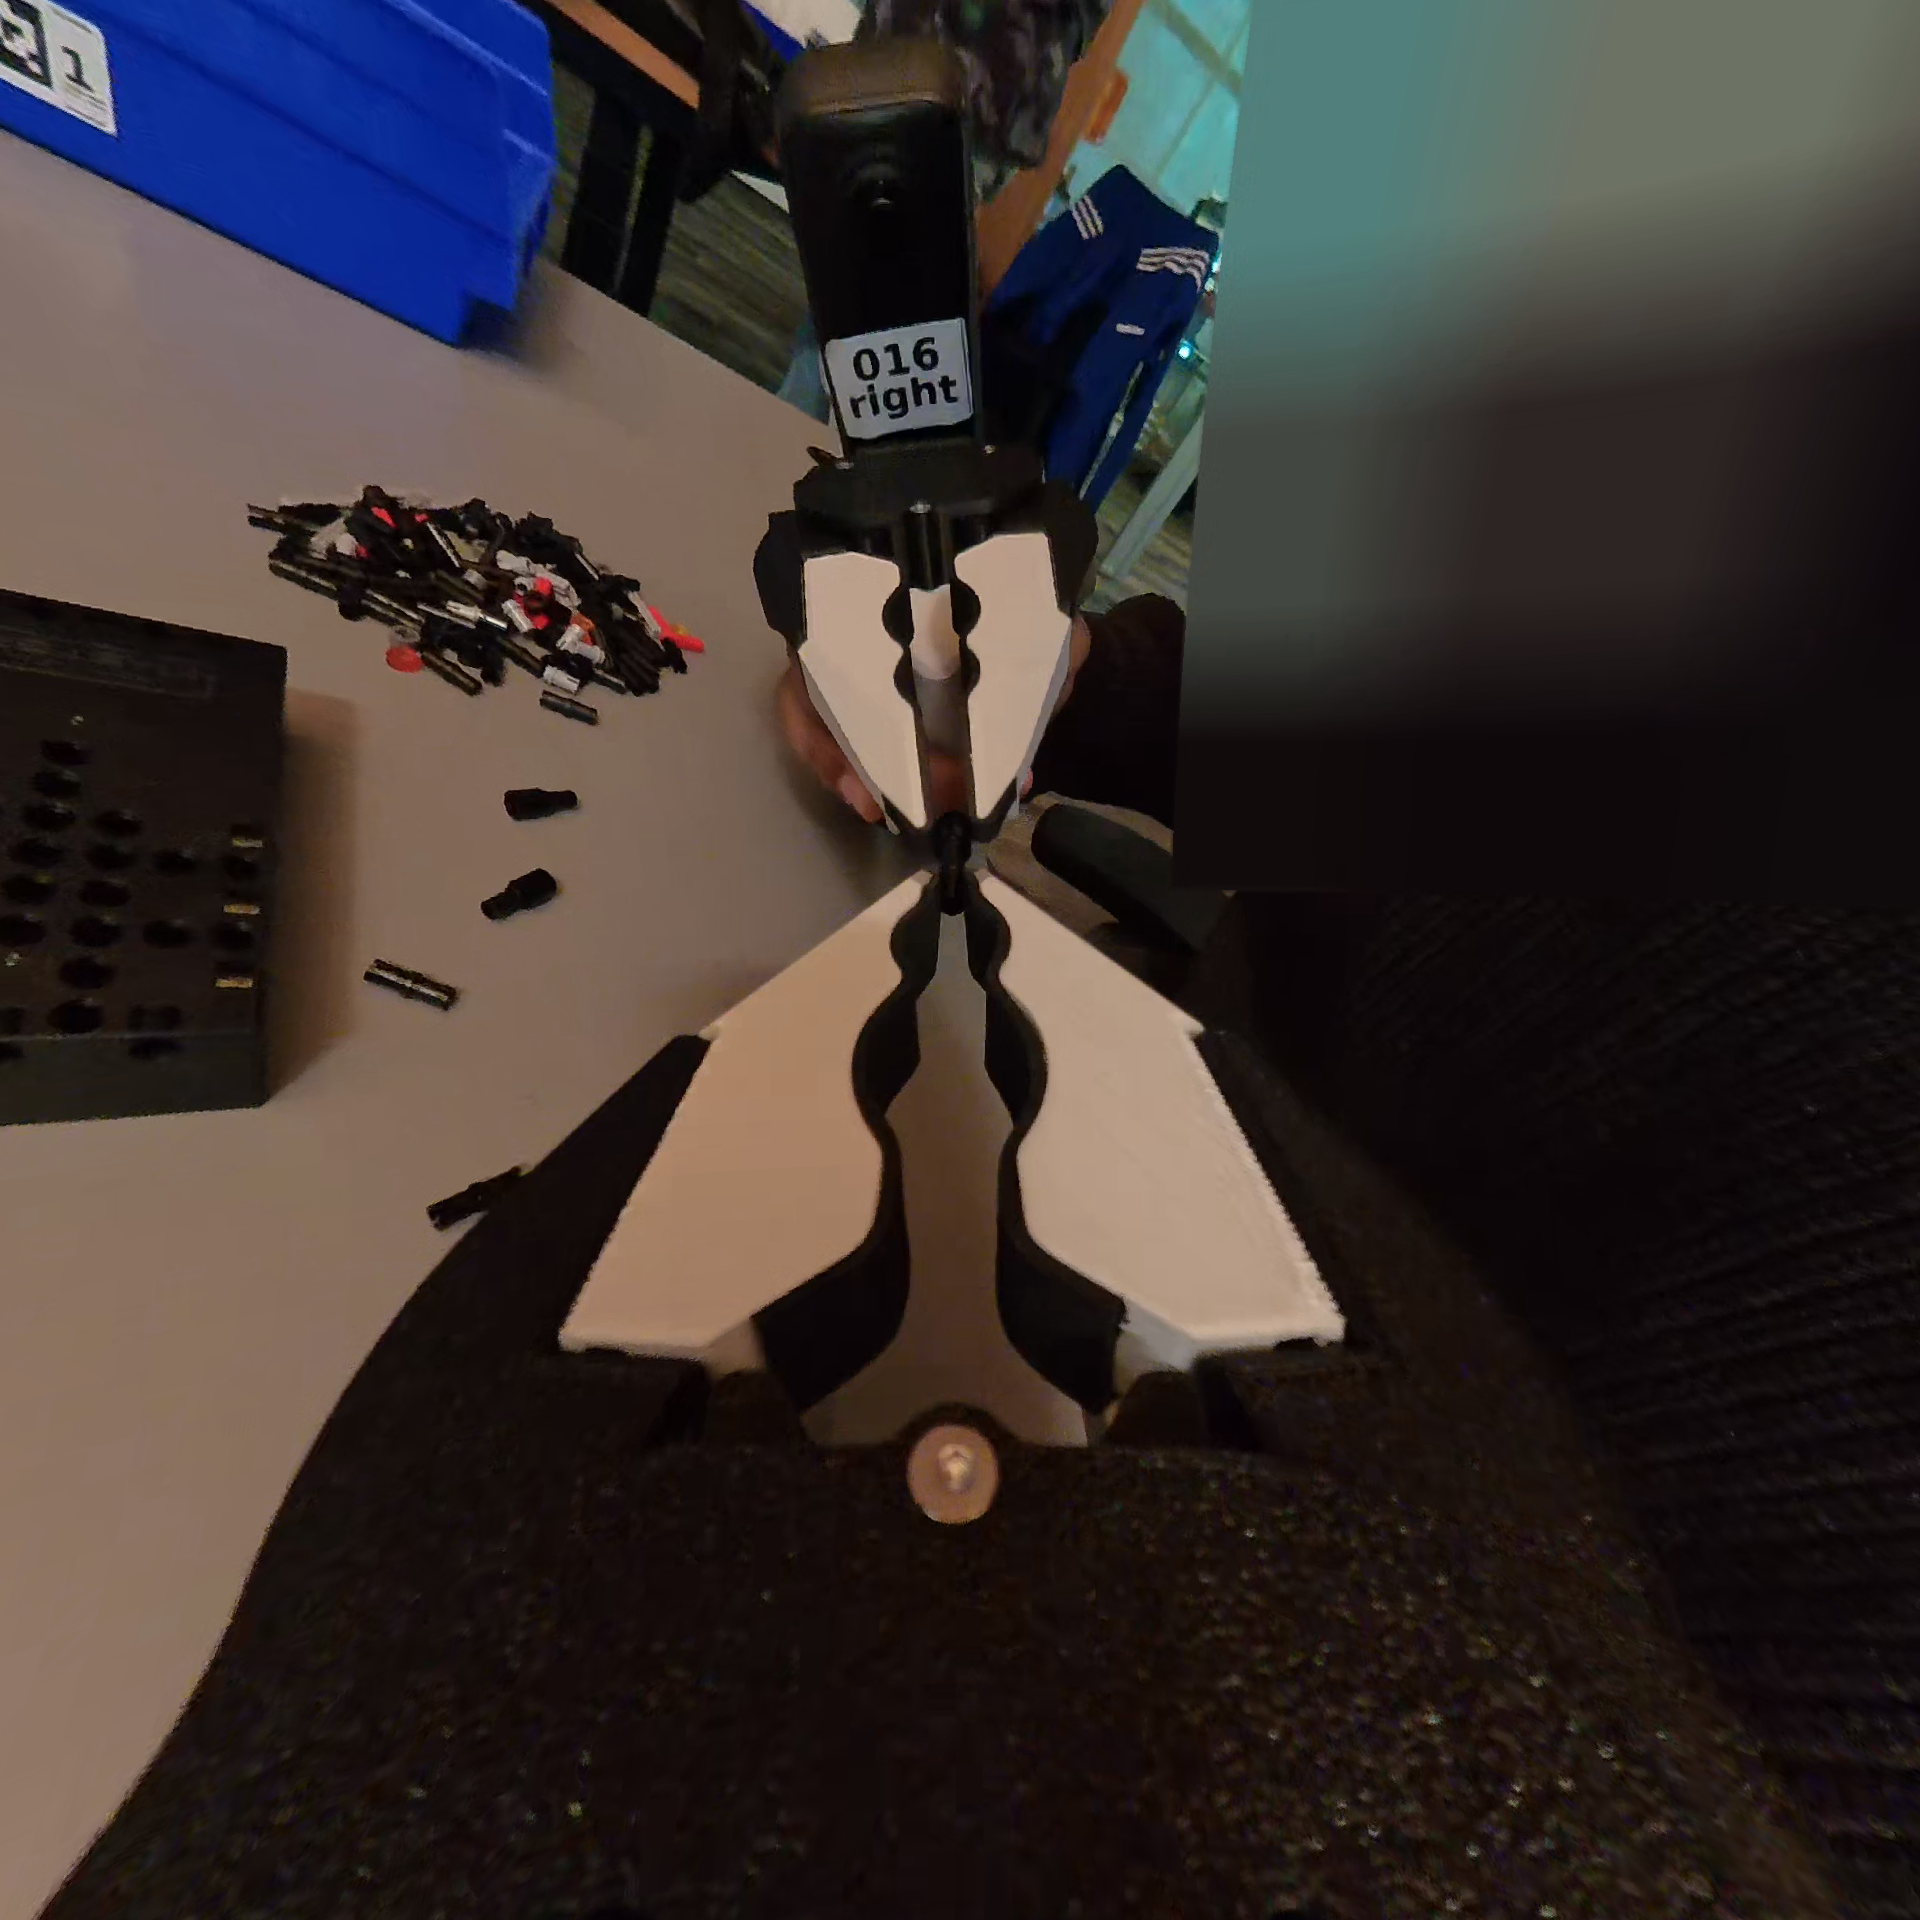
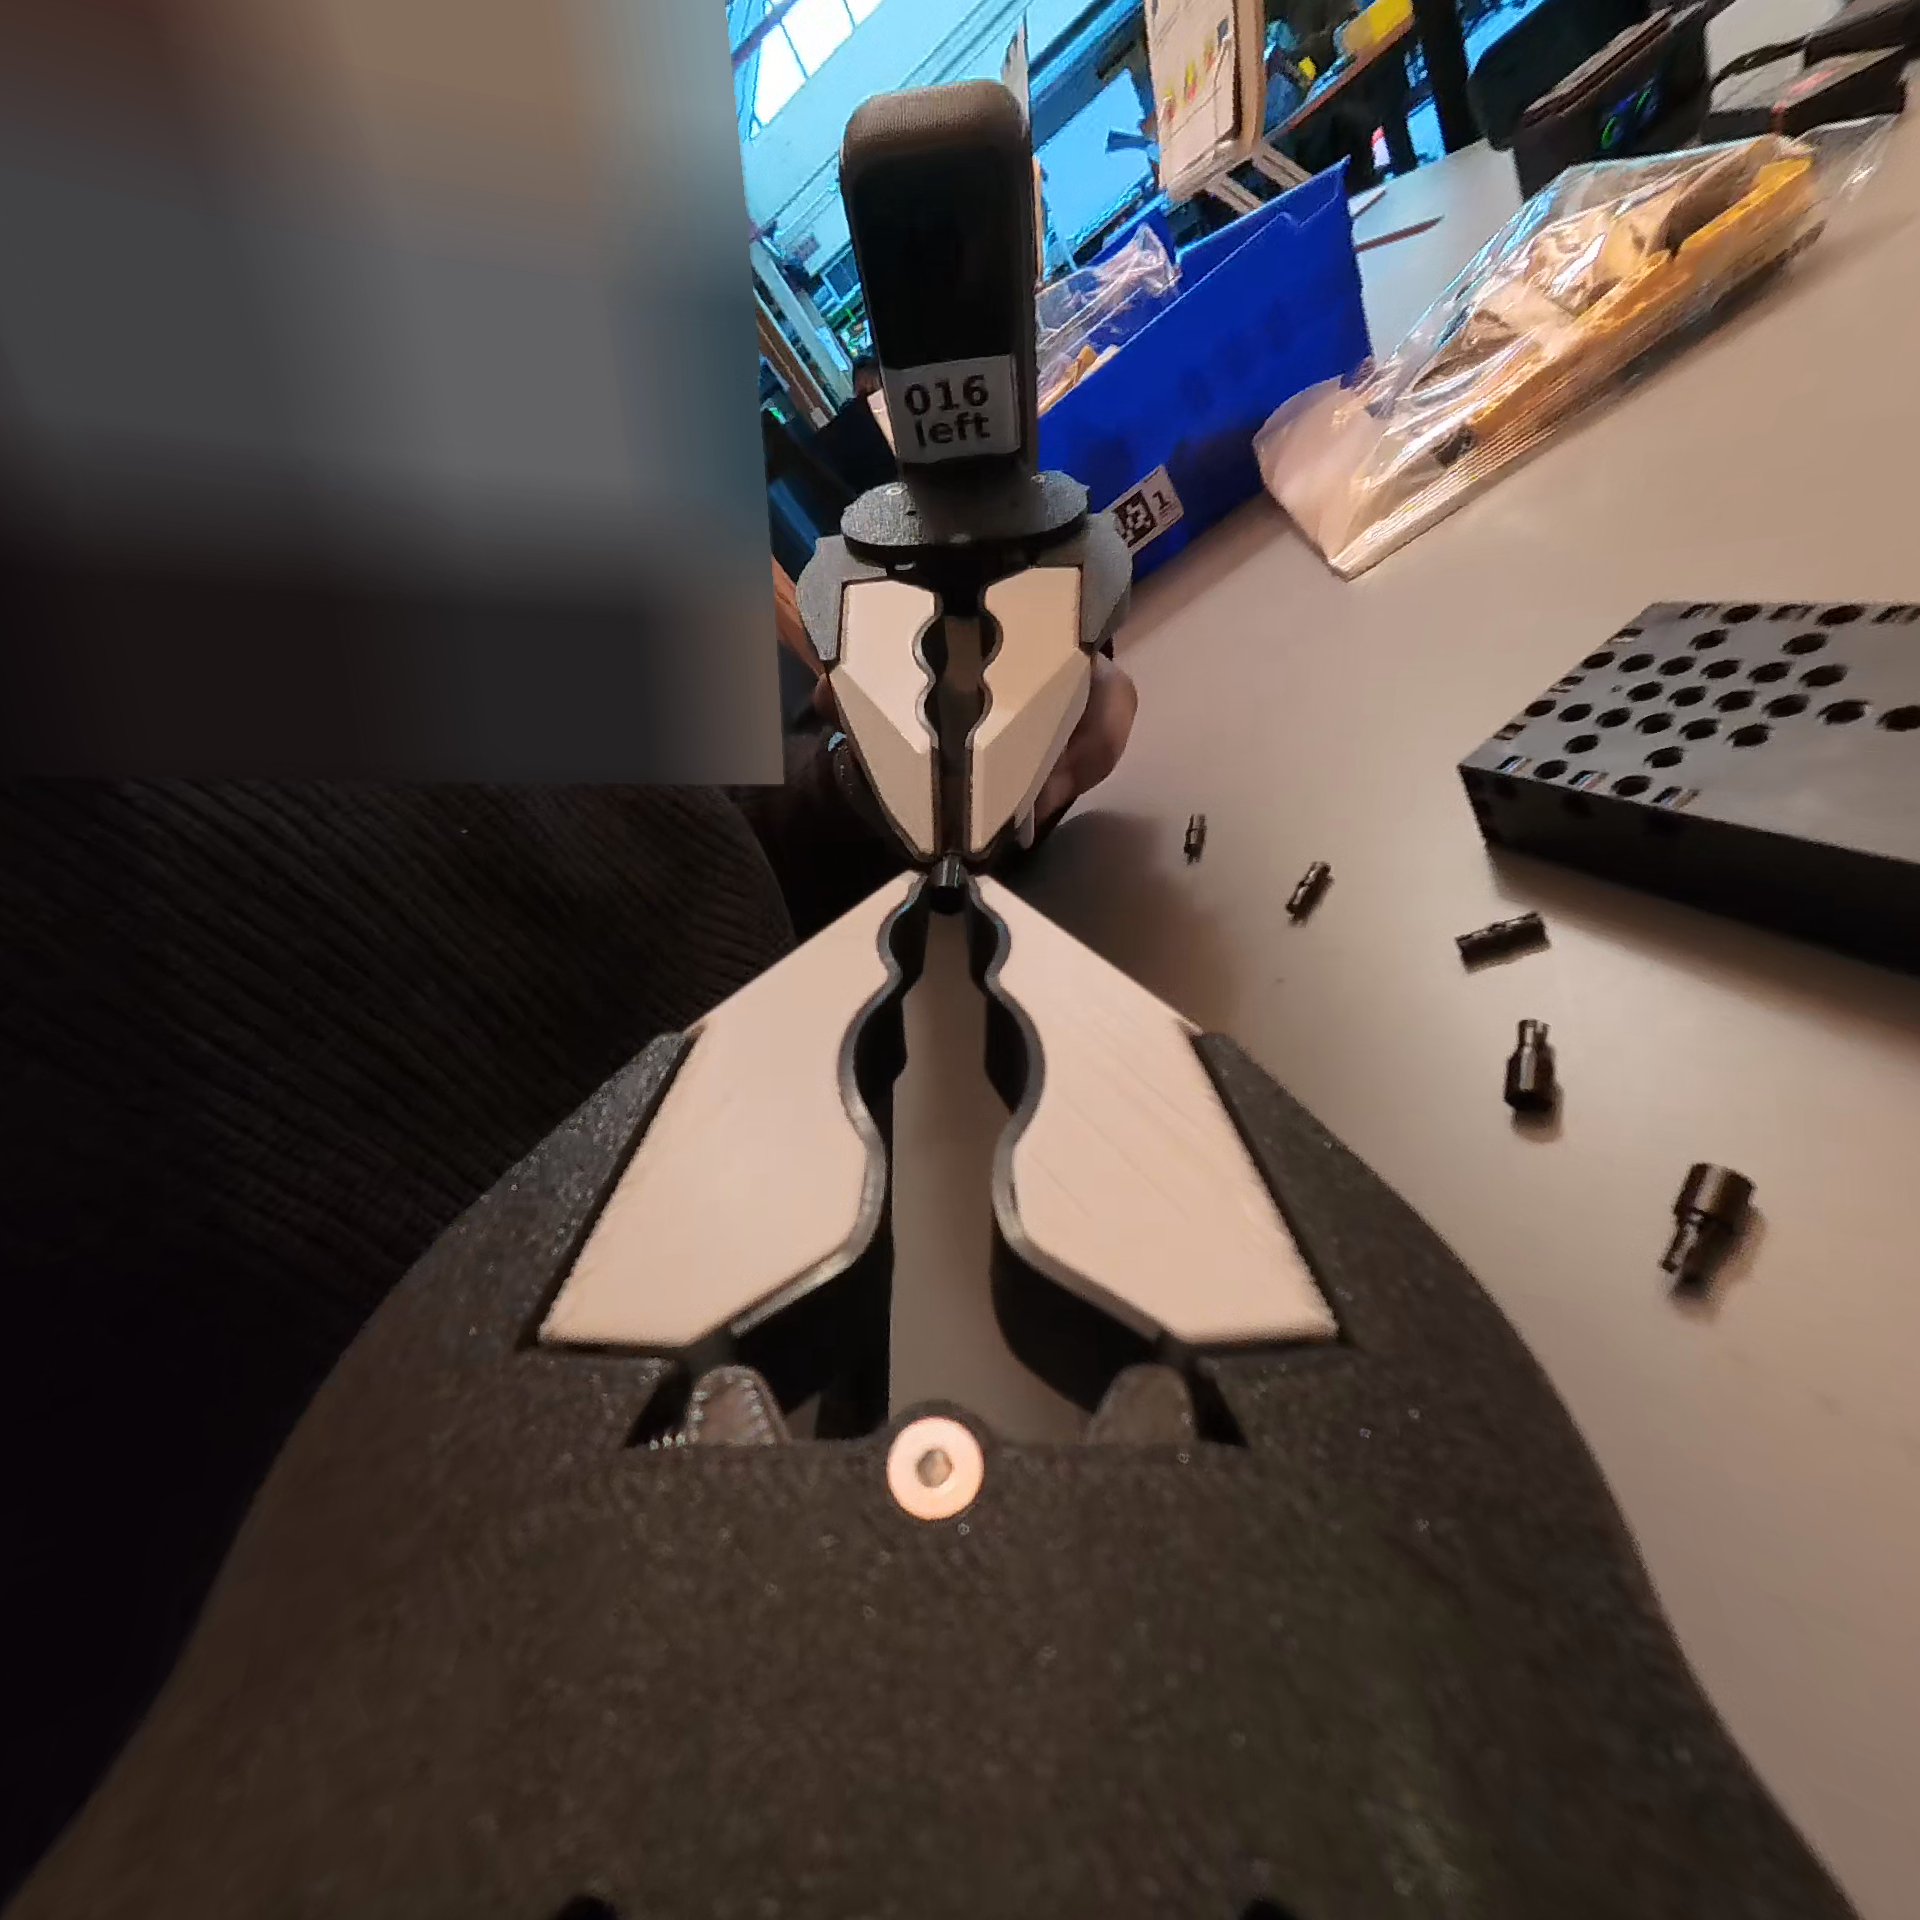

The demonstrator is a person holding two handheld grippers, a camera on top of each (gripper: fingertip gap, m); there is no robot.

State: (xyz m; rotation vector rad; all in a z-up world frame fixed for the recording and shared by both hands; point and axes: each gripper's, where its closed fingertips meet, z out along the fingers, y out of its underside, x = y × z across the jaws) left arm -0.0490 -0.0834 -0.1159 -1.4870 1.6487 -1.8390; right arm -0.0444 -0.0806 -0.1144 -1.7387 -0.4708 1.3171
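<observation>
Where the grey table (image 1: 644,436) ends, both claws pinch one black pin (image 1: 951,852)

small black pin (image 1: 950,852), pinched between both claws

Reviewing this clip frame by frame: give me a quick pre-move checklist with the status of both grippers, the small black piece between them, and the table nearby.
1. Left gripper jaws closed on the small black pin: ok.
2. Right gripper jaws closed on the same pin's other end: ok.
3. The two grippers aligned tip to tip: ok.
4. Pin one piece or two pieces joined: cannot tell, too small.
5. Loose black pins on the grey table lie apart from both grippers: ok.
6. Black perforated block is off to the side, untouched: ok.
</observation>
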